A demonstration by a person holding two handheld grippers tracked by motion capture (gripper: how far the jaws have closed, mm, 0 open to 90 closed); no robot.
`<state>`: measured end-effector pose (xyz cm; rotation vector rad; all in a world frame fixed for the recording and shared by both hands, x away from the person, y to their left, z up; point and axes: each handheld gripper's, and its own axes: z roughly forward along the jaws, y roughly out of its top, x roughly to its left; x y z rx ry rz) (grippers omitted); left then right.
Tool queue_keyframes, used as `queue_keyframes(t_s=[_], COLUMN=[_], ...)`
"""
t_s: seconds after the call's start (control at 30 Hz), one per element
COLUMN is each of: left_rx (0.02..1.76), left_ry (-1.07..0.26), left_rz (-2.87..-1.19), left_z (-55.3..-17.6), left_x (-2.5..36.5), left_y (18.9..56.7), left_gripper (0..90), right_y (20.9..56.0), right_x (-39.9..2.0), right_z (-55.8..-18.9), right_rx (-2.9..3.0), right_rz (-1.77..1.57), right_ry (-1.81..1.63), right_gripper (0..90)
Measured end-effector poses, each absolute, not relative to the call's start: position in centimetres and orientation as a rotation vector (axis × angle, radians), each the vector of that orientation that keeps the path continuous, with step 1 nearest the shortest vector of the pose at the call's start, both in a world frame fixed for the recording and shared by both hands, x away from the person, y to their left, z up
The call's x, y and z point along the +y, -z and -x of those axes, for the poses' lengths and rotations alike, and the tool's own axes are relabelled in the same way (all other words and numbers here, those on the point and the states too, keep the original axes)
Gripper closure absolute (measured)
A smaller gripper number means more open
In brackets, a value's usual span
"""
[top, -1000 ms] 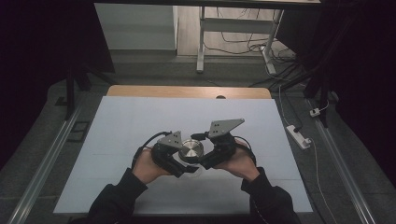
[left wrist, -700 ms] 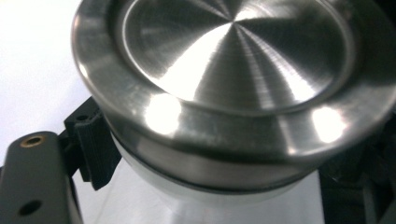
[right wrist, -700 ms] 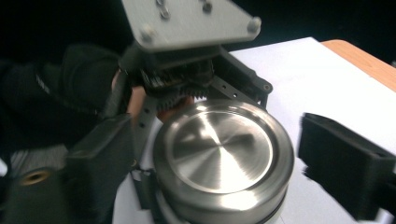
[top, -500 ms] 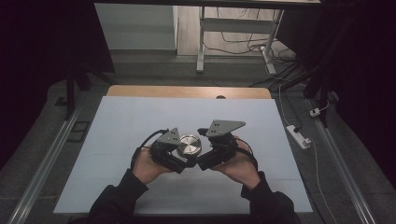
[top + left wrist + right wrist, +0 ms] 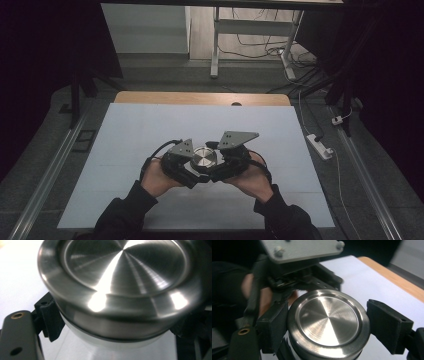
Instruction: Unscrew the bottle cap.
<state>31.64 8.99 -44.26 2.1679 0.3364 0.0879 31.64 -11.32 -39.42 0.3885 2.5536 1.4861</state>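
Note:
A glass jar with a brushed steel lid (image 5: 204,158) is held over the white table sheet (image 5: 150,130) between both grippers. My left gripper (image 5: 196,171) comes in from the left, and its jaws clamp the glass body just under the lid (image 5: 120,277); one black pad (image 5: 51,320) presses the glass. My right gripper (image 5: 212,164) comes in from the right, with its jaws on either side of the lid (image 5: 328,325). Its left pad (image 5: 274,325) lies against the lid rim and its right pad (image 5: 387,325) sits at the opposite rim.
The sheet covers a wooden table whose bare far edge (image 5: 200,97) shows beyond it. A white power strip (image 5: 320,146) and cables lie on the floor to the right. A metal frame leg (image 5: 216,45) stands behind the table.
Both hands and the jar have shifted only slightly over the last second. The hold on the jar looks the same.

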Motion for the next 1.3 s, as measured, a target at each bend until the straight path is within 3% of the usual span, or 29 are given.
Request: queue_keyframes(t_s=[0.2,1.3], left_rx=[0.244,0.379], left_ry=[-0.044,-0.125], left_rz=[-2.169,-2.181], left_z=[-31.3,-32.3], left_x=[8.9,10.5], left_y=[44.0,44.4], left_gripper=[15.8,15.7], right_y=[39.4,38.8], right_x=[-12.5,-13.8], right_z=[-32.6,-32.4], right_rx=[2.652,2.531], right_rz=[-0.3,-0.347], right_ry=[-1.66,-1.604], right_gripper=[19.6,19.6])
